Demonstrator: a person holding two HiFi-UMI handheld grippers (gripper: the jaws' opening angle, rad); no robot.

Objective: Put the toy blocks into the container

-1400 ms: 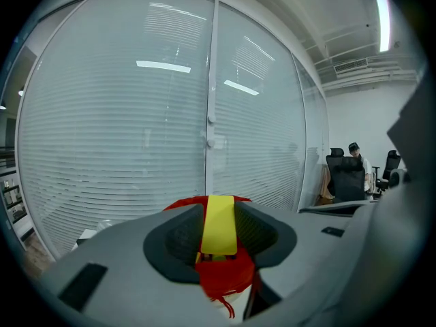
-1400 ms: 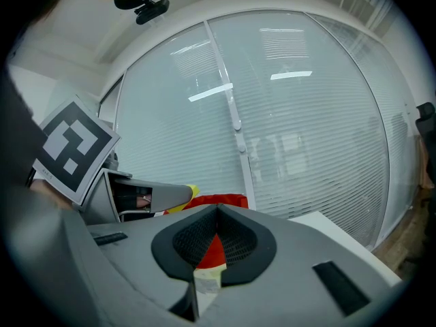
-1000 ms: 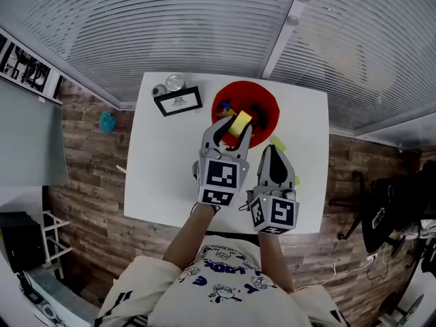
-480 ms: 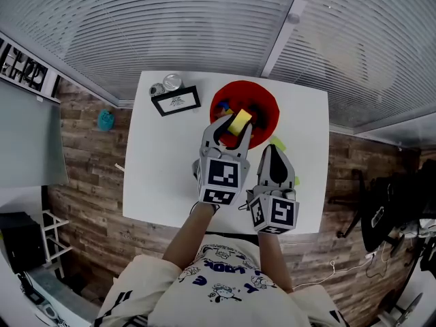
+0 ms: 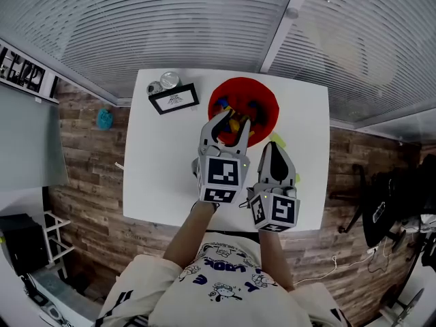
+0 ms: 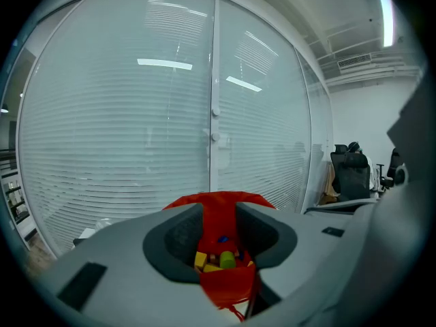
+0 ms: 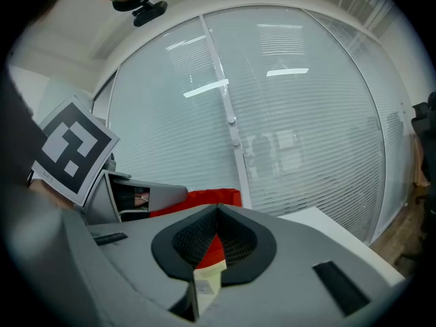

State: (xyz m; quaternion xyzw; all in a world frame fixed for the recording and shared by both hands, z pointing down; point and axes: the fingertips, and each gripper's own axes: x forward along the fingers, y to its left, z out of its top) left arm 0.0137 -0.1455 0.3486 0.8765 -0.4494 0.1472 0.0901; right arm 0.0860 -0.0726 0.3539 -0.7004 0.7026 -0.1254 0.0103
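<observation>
A black-framed card point(image 5: 176, 99) lies on the white table point(image 5: 157, 176), beside two small silvery round things point(image 5: 169, 81).

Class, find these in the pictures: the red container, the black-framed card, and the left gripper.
red container point(image 5: 268, 109): head view, right-hand wall.
black-framed card point(image 5: 176, 99): head view, white centre.
left gripper point(image 5: 233, 119): head view, midway between its open jaws' tips.

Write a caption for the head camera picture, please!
Open left gripper over a red container of toy blocks on a white table, shut right gripper beside it.
</observation>
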